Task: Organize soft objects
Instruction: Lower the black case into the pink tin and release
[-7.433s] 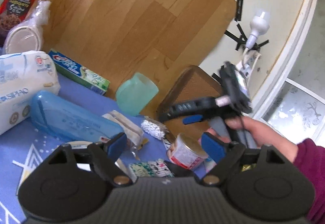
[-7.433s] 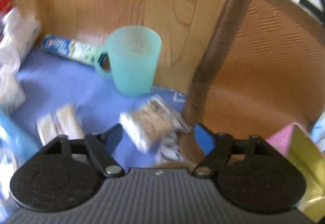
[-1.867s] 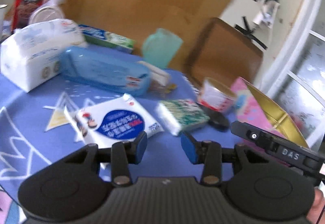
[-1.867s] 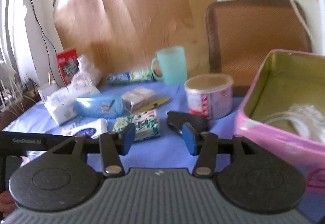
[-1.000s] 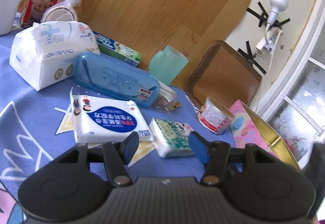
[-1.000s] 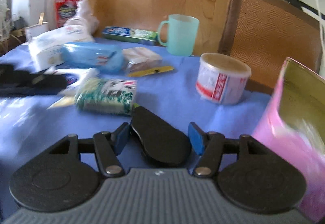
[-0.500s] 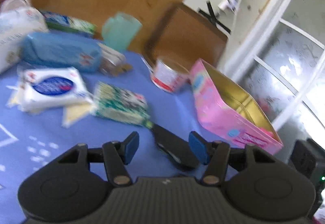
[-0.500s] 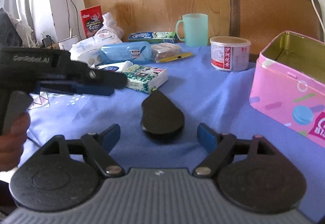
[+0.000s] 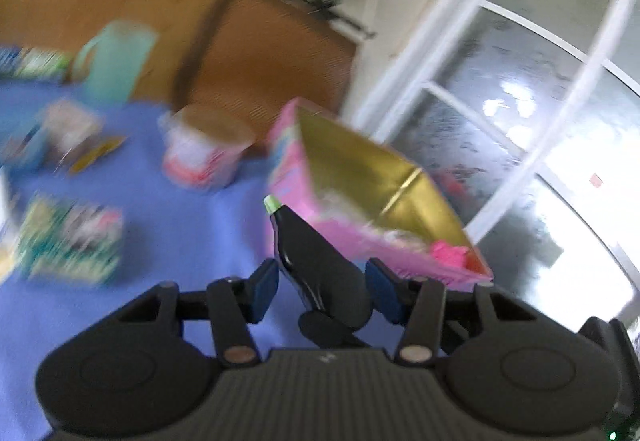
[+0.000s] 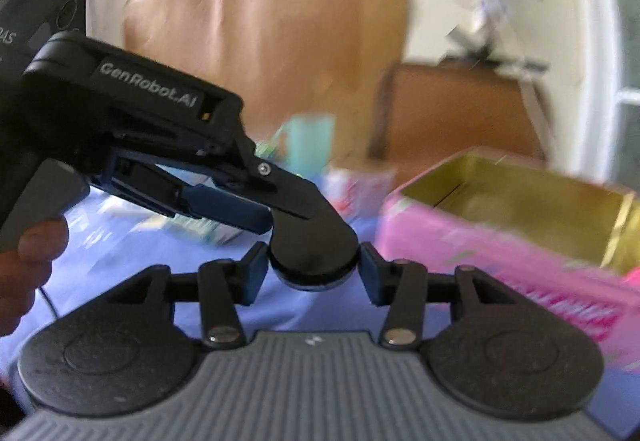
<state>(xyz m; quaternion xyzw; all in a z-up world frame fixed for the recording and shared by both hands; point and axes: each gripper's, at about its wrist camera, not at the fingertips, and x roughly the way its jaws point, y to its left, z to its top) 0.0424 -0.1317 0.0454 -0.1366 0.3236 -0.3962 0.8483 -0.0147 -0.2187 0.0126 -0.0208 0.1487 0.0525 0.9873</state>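
Insole (image 9: 320,273) black, lifted off bench (image 9: 192,209) | left gripper (image 9: 322,287) clamped on it | right gripper (image 10: 312,267) just closing, pinching its rounded end | pink tin (image 10: 520,237) beside.

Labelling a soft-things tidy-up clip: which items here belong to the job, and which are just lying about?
In the job: black flat insole-shaped pad; pink tin box with gold inside; probably the green patterned tissue pack.
Lying about: teal plastic mug; white round can with red label; brown woven chair.
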